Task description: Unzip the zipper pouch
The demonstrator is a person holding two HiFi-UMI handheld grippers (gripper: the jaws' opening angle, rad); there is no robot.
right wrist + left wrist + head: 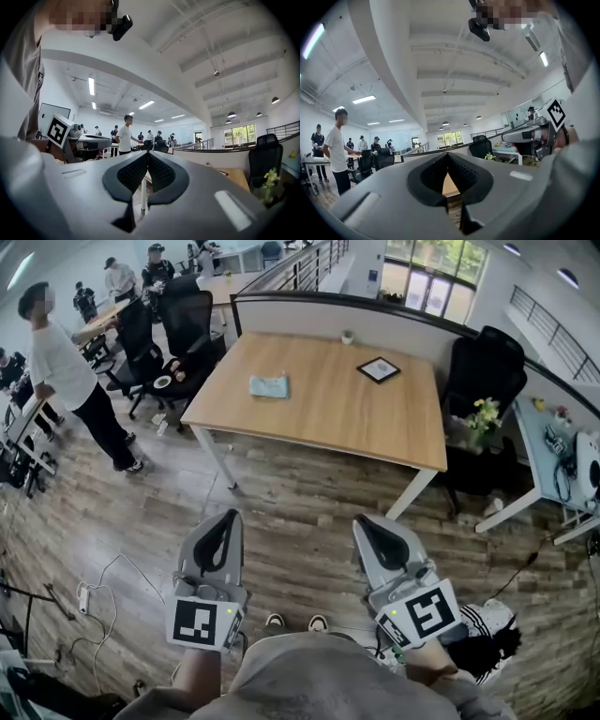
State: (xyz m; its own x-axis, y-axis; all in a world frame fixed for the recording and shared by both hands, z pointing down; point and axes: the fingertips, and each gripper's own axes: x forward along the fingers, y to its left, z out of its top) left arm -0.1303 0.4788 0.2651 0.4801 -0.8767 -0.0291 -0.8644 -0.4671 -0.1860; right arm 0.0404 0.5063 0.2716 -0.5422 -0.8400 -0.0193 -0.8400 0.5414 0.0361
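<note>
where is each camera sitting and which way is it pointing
Head view: on the person's head, facing steeply down at the table and zipper pouch; shows left tongs, right tongs, both shut, shoes.
Left gripper view: on the left tongs, facing level towards the table; right tongs at its right.
Right gripper view: on the right tongs, facing level; left tongs at its left.
Gripper views share the person in white.

Bright, even light: daylight through the windows (433, 282) plus ceiling strip lights (363, 99). Shadows soft, faint under the table (319, 399). Strong fisheye bend at the edges, with black round vignette in both gripper views. Left gripper (449, 157) and right gripper (148, 153) are soft up close, and the background is sharper.
</note>
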